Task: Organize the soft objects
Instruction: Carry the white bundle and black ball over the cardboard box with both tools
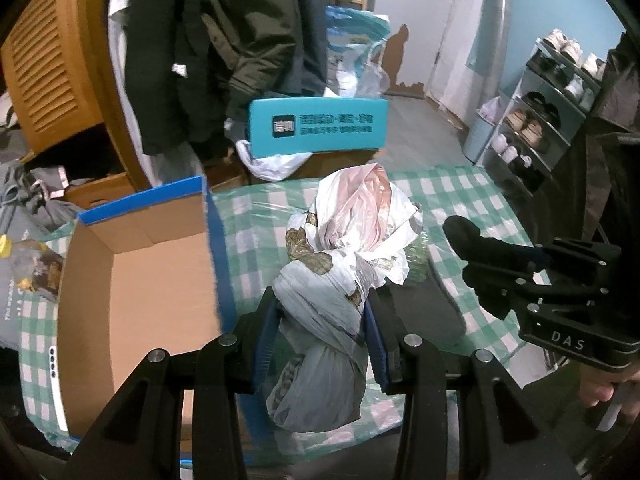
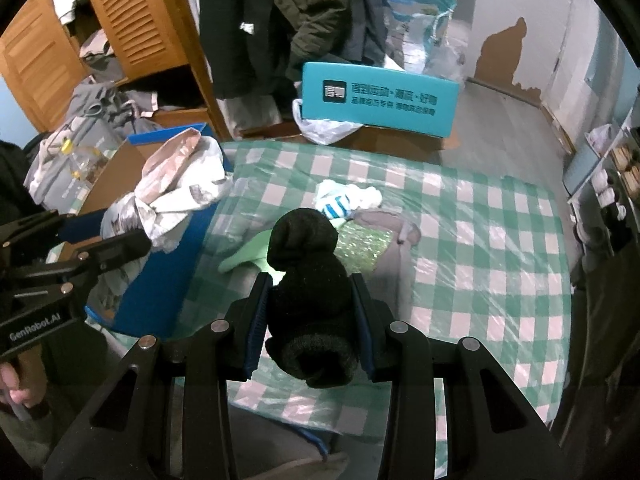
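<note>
Left claw (image 1: 320,320) clamps twisted plastic bag bundle (image 1: 344,264); right claw (image 2: 310,308) grips rolled black sock (image 2: 308,280)

You are in a lived-in home, a bedroom or entry corner used for storage. Ahead of your grippers hang dark coats (image 2: 304,12) against a wooden louvered wardrobe (image 2: 132,20), its lower shelf stuffed with crumpled grey clothes (image 2: 108,100). To the right of your left tool stands a shoe rack (image 1: 536,120) holding several pairs. Under both tools lies a green-and-white checked cloth (image 2: 480,240) under clear plastic. Beyond it sit a teal box (image 2: 378,98), plastic bags (image 2: 424,40) and a wall with peeling paint (image 2: 504,52).
</note>
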{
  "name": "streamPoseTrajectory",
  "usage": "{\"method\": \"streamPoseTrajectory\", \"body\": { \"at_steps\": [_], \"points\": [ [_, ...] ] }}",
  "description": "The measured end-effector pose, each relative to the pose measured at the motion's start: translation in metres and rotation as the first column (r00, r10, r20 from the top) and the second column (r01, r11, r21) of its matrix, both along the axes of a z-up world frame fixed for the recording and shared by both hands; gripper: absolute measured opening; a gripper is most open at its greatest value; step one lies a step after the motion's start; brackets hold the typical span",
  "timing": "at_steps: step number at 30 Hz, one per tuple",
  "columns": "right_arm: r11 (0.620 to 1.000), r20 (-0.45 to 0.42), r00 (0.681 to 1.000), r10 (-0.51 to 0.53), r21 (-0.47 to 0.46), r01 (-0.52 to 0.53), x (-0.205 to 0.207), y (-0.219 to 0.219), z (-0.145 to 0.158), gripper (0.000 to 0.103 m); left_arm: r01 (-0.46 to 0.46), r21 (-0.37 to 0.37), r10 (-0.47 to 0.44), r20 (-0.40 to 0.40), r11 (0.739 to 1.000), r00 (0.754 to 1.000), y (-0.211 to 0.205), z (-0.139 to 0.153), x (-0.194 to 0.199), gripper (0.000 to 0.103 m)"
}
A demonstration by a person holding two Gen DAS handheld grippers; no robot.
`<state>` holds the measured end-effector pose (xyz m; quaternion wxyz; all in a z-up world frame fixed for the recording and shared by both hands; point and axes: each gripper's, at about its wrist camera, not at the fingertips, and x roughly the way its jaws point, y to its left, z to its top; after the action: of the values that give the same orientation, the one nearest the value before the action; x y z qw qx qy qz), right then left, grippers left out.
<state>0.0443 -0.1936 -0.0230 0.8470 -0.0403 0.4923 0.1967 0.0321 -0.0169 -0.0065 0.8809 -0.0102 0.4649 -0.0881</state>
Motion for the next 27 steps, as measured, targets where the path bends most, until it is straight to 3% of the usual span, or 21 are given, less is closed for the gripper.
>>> {"method": "streamPoseTrajectory", "body": {
  "at_steps": [9,27],
  "points": [
    [0.998,0.023,0.998,0.059,0.009,-0.059,0.002,0.033,0.013,0.037,-0.050,0.029,0.050,0.021,0.998,0.999,0.025,0.005,-0.004,0.041],
    [0.985,0.008,0.985,0.173,-0.002,-0.173,0.007,0.107,0.010,0.037,-0.168,0.053,0.167,0.021,0.984,0.986,0.091,-0.003,-0.014,0.041]
  ]
}}
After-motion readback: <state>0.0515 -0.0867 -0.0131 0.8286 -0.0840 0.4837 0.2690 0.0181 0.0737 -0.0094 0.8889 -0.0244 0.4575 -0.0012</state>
